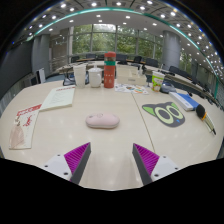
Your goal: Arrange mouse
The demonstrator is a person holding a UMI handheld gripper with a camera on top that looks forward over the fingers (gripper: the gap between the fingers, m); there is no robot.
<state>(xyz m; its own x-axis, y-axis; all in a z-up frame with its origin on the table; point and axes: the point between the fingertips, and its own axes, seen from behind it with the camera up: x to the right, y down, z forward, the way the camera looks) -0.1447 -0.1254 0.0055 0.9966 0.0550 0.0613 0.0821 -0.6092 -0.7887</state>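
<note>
A pale pink-white mouse point(102, 120) lies on the light table point(60, 135), just ahead of my fingers and a little left of the middle between them. A mouse mat with a black cat face point(164, 113) lies to the right of the mouse. My gripper point(111, 160) is open and empty, its two magenta pads point(75, 156) spread wide above the table's near part. Nothing stands between the fingers.
A magazine point(24, 126) and a book point(58, 97) lie at the left. Cups, a red canister point(109, 72) and boxes stand at the table's far side. A blue notebook point(184, 101) and a black pen point(206, 122) lie at the right.
</note>
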